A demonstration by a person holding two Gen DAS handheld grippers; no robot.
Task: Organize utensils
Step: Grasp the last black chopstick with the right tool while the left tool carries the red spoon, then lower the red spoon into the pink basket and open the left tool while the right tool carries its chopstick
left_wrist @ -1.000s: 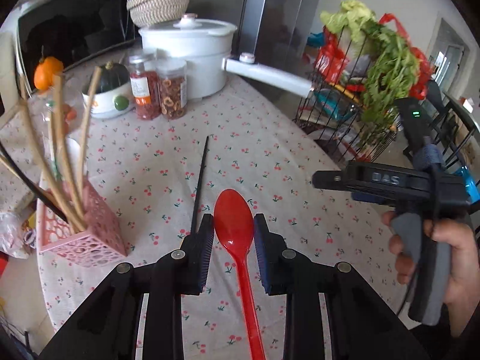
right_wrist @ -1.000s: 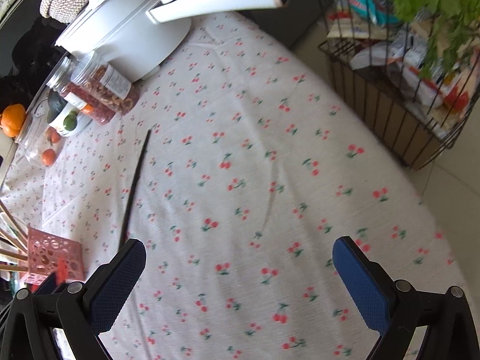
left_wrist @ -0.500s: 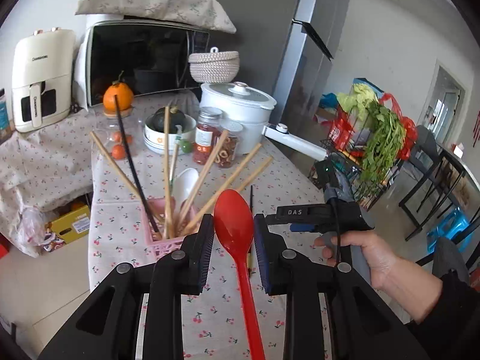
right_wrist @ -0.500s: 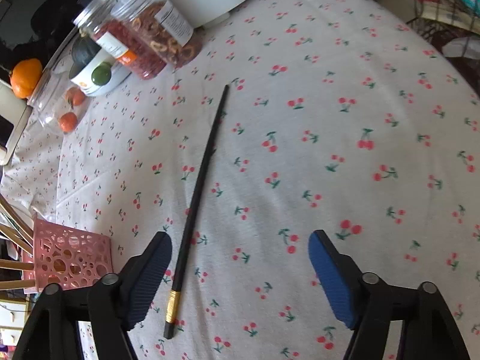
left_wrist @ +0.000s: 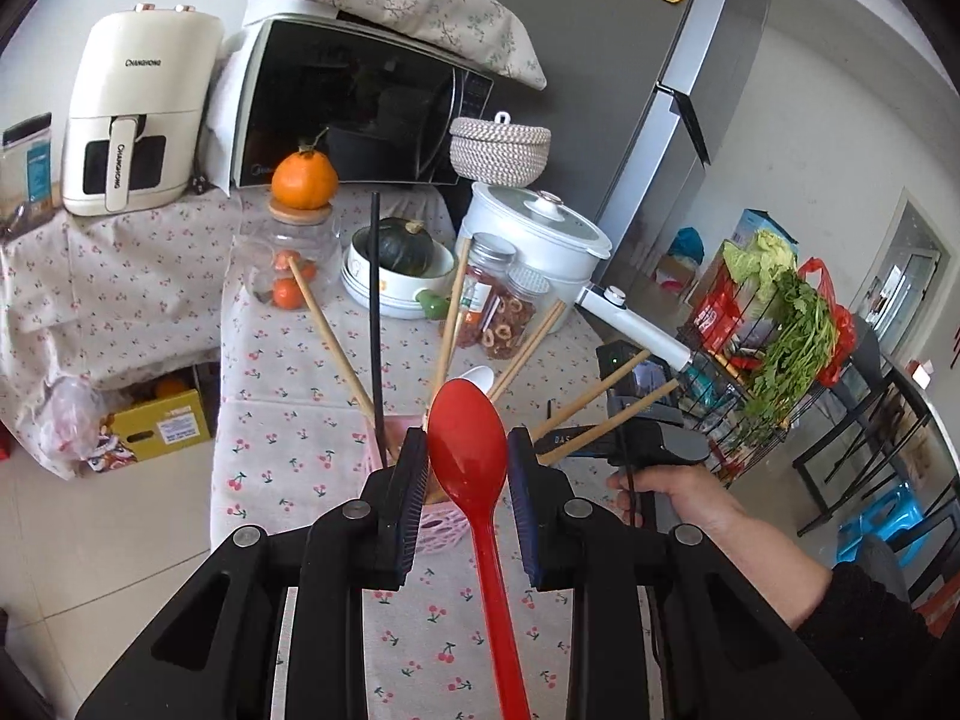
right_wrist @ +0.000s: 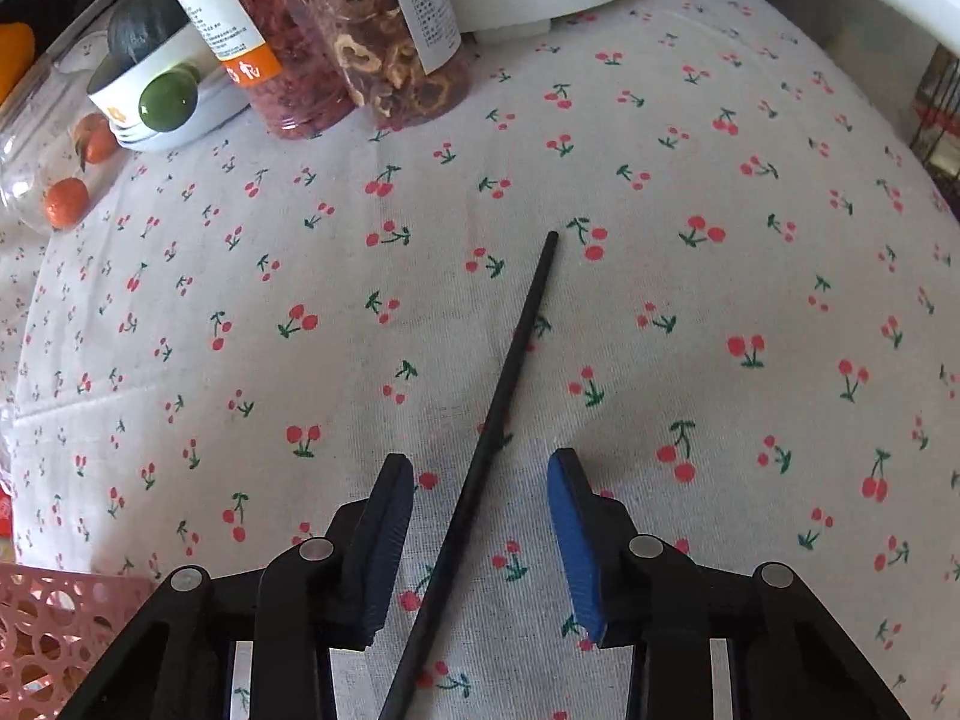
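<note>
While the right tongs (right_wrist: pixel 480 546) straddle the black chopstick (right_wrist: pixel 510 354) lying flat on the cherry-print surface (right_wrist: pixel 750 276), their jaws have just been closing, w/ clear gaps either side of the stick, so pads not yet on it: no grip.

Left tongs (left_wrist: pixel 465 501): clamped on the red plastic spoon (left_wrist: pixel 468 450), bowl sticking up past the pad tips, handle running back betw. the arms. Spoon is held above the pink perforated holder (left_wrist: pixel 444 525), not yet in it.

Holder contents, left view: several wooden chopsticks (left_wrist: pixel 327 330) fanned out, one black chopstick (left_wrist: pixel 375 300) upright, a white spoon (left_wrist: pixel 480 375) partly hidden behind the red bowl.

Progress (judgement): mostly done. Bulk of the utensils is already binned. Left to do: drop red spoon in, finish grip on the loose black stick, carry it to the holder so it joins its mate. No other stray utensils visible on the cloth.

Looks: loose stick is thin, matte black, straight, tapering to the far tip; near end runs under the tongs, out of sight. Red spoon glossy, one-piece, long-handled.

Farther back: two jars of dried fruit (right_wrist: pixel 336 42), bowl w/ a dark squash (left_wrist: pixel 399 249), white pot (left_wrist: pixel 534 246), microwave (left_wrist: pixel 360 108).
</note>
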